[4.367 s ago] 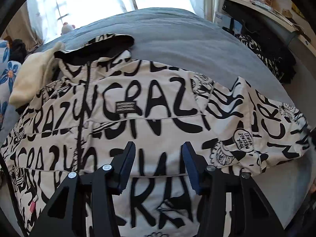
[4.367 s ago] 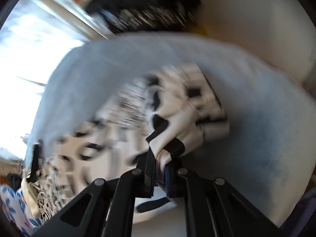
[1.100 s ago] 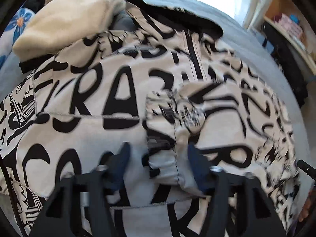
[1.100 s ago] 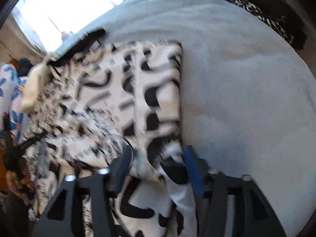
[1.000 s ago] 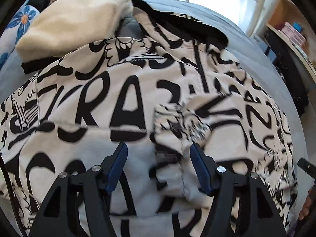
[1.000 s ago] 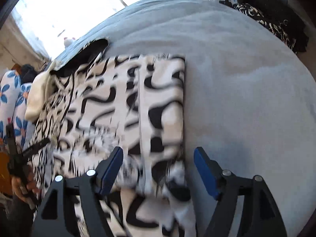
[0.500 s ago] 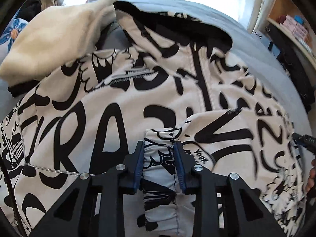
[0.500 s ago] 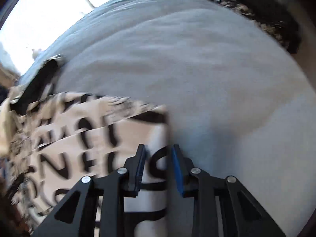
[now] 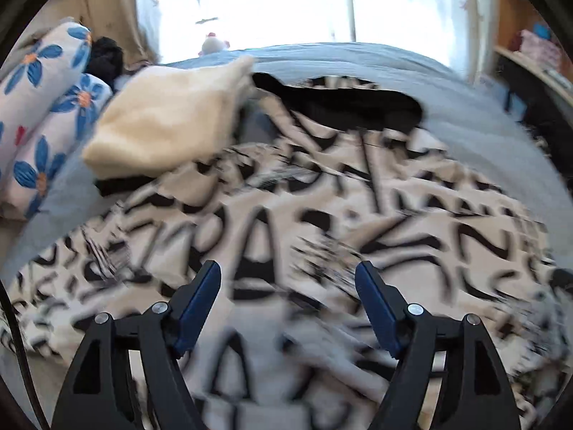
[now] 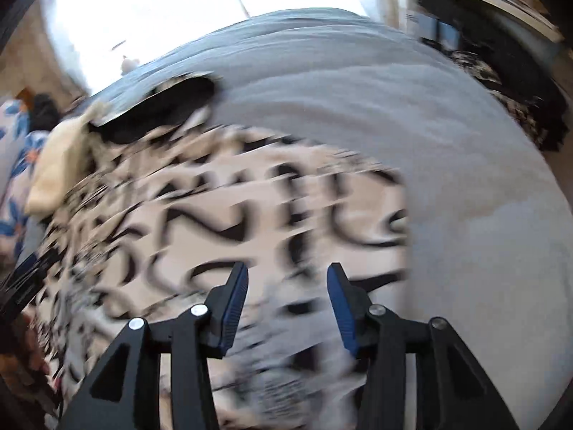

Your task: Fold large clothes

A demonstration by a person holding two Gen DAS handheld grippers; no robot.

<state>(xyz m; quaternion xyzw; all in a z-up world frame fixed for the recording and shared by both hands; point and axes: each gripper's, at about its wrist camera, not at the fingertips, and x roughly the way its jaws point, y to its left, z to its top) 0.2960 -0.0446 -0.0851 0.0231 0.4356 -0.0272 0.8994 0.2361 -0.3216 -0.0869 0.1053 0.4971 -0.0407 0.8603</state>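
Cream jacket [image 9: 322, 215] with black lettering lies spread flat; black hood uppermost.

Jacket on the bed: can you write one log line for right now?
jacket: flat on bed | left tool: opening, empty | right tool: opening, empty

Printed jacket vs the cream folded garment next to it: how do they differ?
The printed jacket is cream with bold black lettering; the cream folded garment is plain. The jacket lies spread wide over the grey bed; the garment is a compact folded bundle. The jacket sits below both grippers; the garment lies beyond, at its collar end. Both rest on the bed.
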